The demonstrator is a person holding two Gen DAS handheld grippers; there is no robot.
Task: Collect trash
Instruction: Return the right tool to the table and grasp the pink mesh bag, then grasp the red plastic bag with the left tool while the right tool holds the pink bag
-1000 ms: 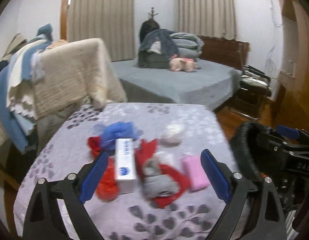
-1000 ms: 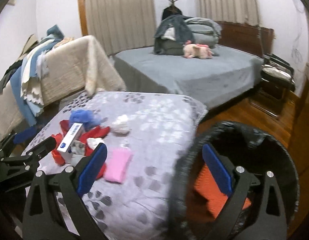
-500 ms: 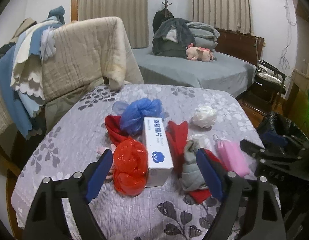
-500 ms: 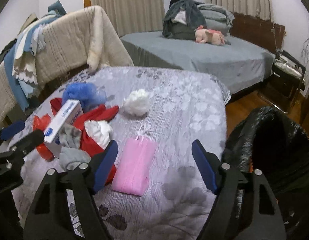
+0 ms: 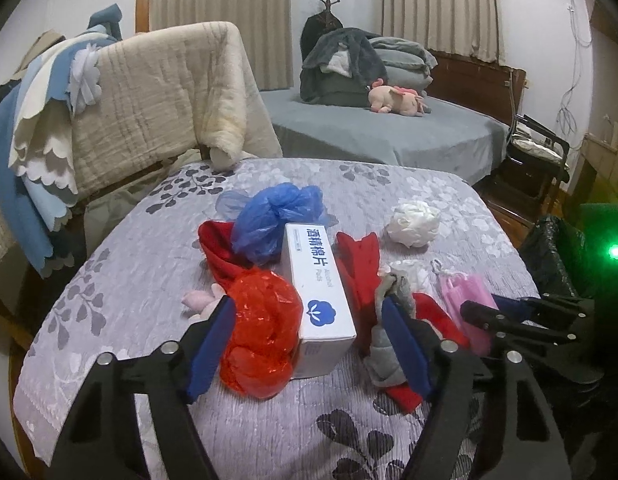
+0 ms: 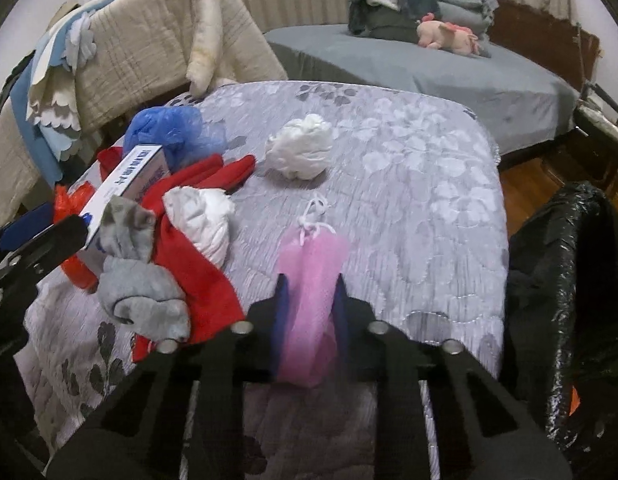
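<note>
While the right gripper [image 6: 307, 300] at the bottom centre of its frame has its blue pads pinched onto the near end of the pink mesh pouch [image 6: 309, 280] lying on the desk [image 6: 409, 184], the left gripper [image 5: 309, 344] low in its own frame is spread wide, one pad beside the red plastic bag [image 5: 263, 340] and the other against the grey cloth [image 5: 383, 354]. Between those pads sits the white box [image 5: 319, 290], with a blue plastic bag [image 5: 275, 218] behind it toward frame centre, a white wad [image 5: 415, 220] off to the right, and the black trash bag [image 6: 561, 280] at the right edge past the desk.
</note>
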